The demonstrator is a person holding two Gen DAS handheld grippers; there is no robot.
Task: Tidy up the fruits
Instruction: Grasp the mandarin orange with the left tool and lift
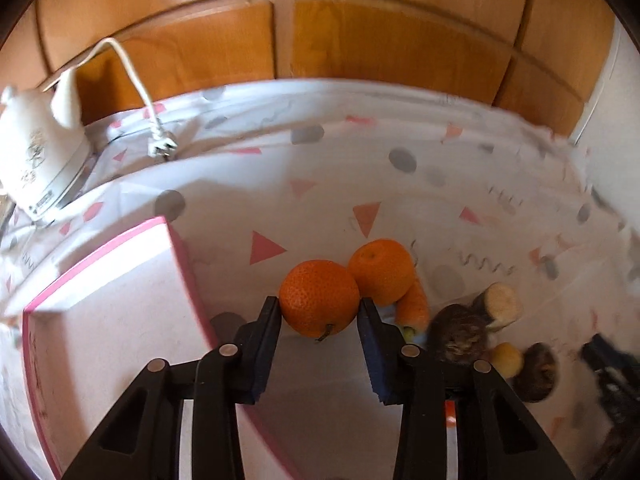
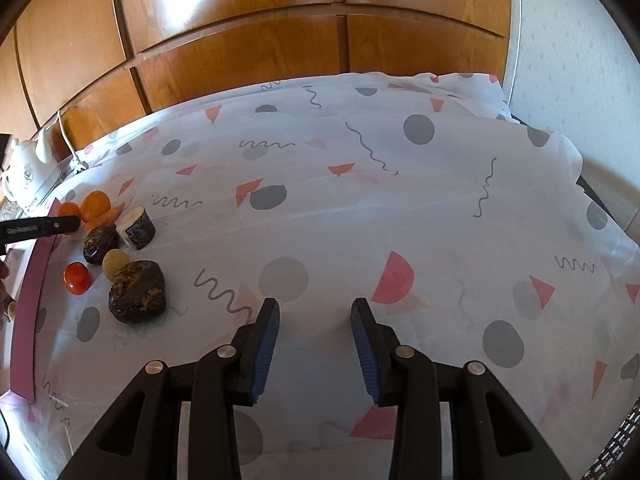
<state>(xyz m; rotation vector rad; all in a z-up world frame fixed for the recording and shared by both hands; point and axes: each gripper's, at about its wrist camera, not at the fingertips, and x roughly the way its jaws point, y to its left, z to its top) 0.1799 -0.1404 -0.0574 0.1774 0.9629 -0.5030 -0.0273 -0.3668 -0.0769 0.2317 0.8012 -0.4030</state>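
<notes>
In the left wrist view we find the left gripper [image 1: 320, 307] with its jaws closed narrowly on the near orange [image 1: 319, 297], both pads touching its sides; the fruit rests on the patterned cloth [image 1: 400, 184] covering the desk. Taking that orange as our landmark: a second orange [image 1: 380, 270] touches it on the far right, a carrot [image 1: 414, 306] lies just right of it, and beyond the carrot sit a dark rough-skinned piece [image 1: 460, 330], a cut piece with a pale face [image 1: 500, 304], a small yellow fruit [image 1: 507, 358] and another dark piece [image 1: 536, 376]. A white box with a pink rim [image 1: 120, 300] stands just left of the orange, and a white kettle [image 1: 38, 160] with its cord and plug [image 1: 162, 146] stands well beyond the box. In the right wrist view the right gripper [image 2: 316, 308] hangs over bare cloth with its jaws narrowly parted and nothing between them, well right of the fruit cluster. There we note the left gripper's black finger [image 2: 40, 227] covering part of the held orange, and nearer the camera from it a red tomato [image 2: 77, 277] and a large dark piece [image 2: 137, 292].
</notes>
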